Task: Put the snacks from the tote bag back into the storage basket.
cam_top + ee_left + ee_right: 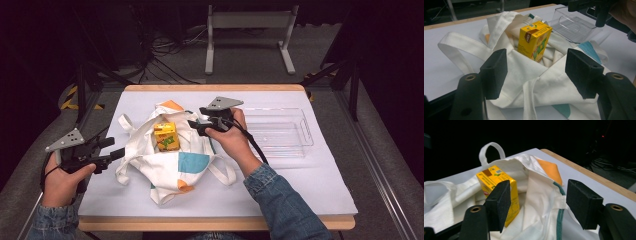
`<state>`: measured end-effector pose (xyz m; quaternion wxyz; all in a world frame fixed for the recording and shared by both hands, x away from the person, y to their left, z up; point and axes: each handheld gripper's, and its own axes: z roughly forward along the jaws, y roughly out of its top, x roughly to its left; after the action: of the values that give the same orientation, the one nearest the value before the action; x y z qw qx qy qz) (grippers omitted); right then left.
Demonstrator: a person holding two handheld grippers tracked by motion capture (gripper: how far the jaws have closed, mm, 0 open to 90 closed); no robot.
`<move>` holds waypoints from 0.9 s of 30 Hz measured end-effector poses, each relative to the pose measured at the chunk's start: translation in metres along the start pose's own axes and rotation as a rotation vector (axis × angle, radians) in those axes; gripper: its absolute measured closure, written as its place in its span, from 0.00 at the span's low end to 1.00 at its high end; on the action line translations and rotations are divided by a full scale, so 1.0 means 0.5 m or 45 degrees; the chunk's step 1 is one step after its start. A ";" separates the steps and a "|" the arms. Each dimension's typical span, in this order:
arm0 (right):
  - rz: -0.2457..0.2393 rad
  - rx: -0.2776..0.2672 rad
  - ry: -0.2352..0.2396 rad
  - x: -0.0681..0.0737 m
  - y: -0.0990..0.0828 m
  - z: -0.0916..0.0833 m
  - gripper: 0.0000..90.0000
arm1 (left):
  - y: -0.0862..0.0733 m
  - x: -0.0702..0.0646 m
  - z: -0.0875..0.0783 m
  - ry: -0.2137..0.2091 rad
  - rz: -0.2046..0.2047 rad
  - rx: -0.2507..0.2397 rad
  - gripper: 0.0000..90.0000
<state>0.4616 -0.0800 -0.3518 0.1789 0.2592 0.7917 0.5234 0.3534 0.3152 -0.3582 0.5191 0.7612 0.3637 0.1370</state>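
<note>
Dark floor and tangled cables are framing a wooden-edged table (215,222) covered by a white sheet, with a white metal stand sitting behind it. At the middle of the sheet, a cream tote bag (170,165) with orange and teal patches is lying slumped open, its handles flopping out to the sides. Standing inside its mouth is a yellow juice carton (166,136), upright and leaning a little against the folds, cloth rising around its lower half.

Over on the left, the left gripper (119,152) is hovering at the table's edge, just beside the bag's near-left handle, jaws spread with nothing between them; from its own camera the crumpled front wall of the bag is sitting between it and the carton. On the other side, the right gripper (192,126) is hanging above the bag's far-right rim, jaws also spread wide and pinching nothing, the carton just beyond its tips. Off to the right, a clear plastic tray (300,145) is resting on the sheet, apart from the bag.
</note>
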 end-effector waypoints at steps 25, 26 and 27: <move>-0.085 0.012 0.423 -0.003 0.032 0.028 0.36 | -0.003 -0.006 -0.002 -0.016 -0.006 -0.004 0.38; -0.089 0.020 0.425 -0.002 0.032 0.032 0.36 | -0.003 -0.006 -0.003 -0.014 0.000 -0.004 0.38; -0.091 0.024 0.432 -0.002 0.031 0.036 0.36 | -0.003 -0.007 -0.004 -0.015 -0.003 -0.007 0.38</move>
<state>0.4756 -0.0623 -0.3445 0.0586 0.1407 0.8242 0.5454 0.3489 0.3146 -0.3583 0.5236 0.7602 0.3611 0.1329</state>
